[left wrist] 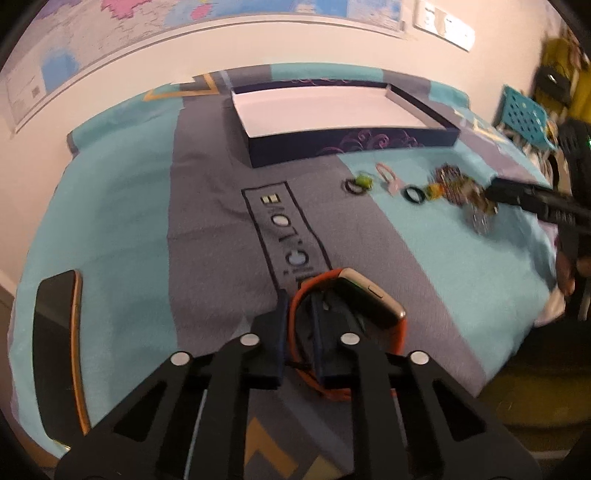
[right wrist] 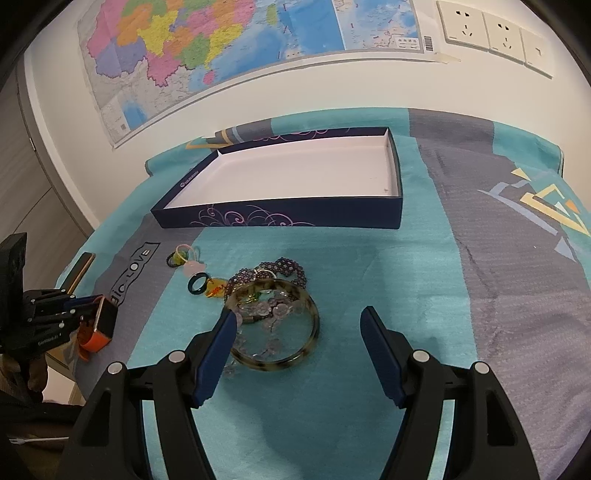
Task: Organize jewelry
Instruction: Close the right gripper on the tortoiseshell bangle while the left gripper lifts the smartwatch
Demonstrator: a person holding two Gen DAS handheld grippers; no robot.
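My left gripper [left wrist: 300,295] is shut on the orange strap of a smartwatch [left wrist: 373,299], held just above the cloth; it also shows at the left of the right wrist view [right wrist: 101,323]. My right gripper [right wrist: 299,321] is open over the jewelry pile, its fingers on either side of a tortoiseshell bangle [right wrist: 275,360]. Clear beads [right wrist: 267,312] lie inside the bangle, and a dark beaded bracelet [right wrist: 286,267] lies behind it. A dark ring [right wrist: 198,284], a yellow charm [right wrist: 216,288] and a pink hair tie [right wrist: 184,253] lie to the left. The open navy box [right wrist: 280,218] stands empty behind.
A phone [left wrist: 55,350] lies at the cloth's left edge. The teal and grey cloth [right wrist: 369,280] covers the table. A map and wall sockets [right wrist: 495,31] are behind. A teal basket [left wrist: 524,116] stands off the right edge.
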